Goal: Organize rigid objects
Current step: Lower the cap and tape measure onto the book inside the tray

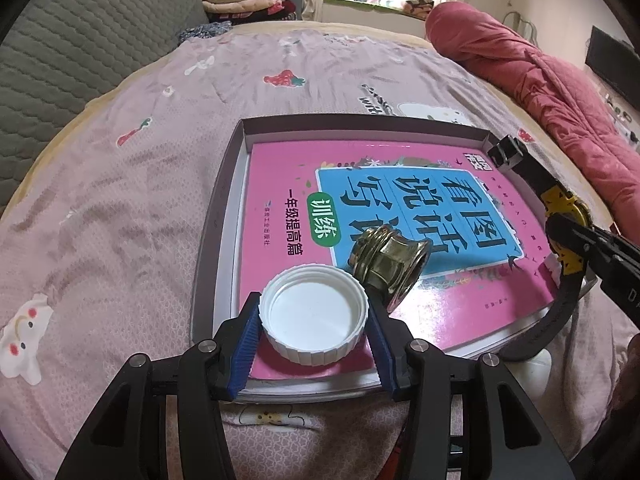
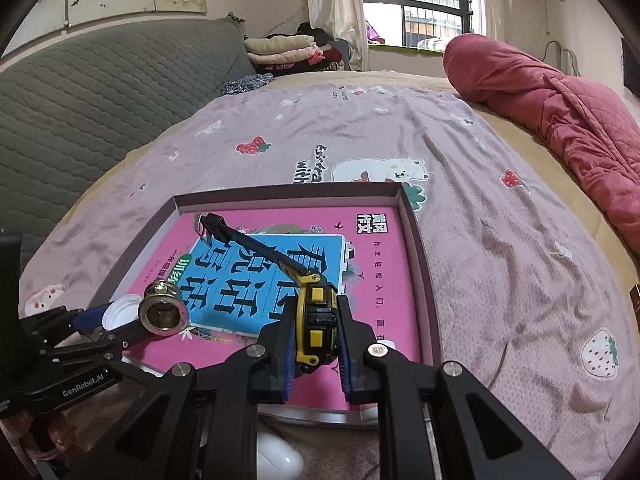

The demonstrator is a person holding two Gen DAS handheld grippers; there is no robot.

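A shallow box lid tray [image 1: 218, 216] [image 2: 424, 264] lies on the bed with a pink book [image 1: 460, 300] [image 2: 372, 248] inside. My left gripper [image 1: 314, 320] is shut on a white ribbed plastic cap [image 1: 314, 316], open side up, over the book's near left corner; the cap also shows in the right wrist view [image 2: 118, 314]. A brass fitting [image 1: 390, 264] [image 2: 163, 312] lies on the book just right of the cap. My right gripper [image 2: 318, 328] is shut on a yellow-and-black wristwatch [image 2: 316, 320] [image 1: 566, 216], its strap reaching across the book.
The bed is covered by a pink sheet with strawberry prints [image 1: 160, 200] [image 2: 500, 240]. A red quilt [image 1: 560, 92] [image 2: 560, 100] lies at the right. A grey headboard [image 2: 80, 120] and folded clothes [image 2: 288, 50] are at the back. A white object [image 2: 278, 458] lies near the tray's front edge.
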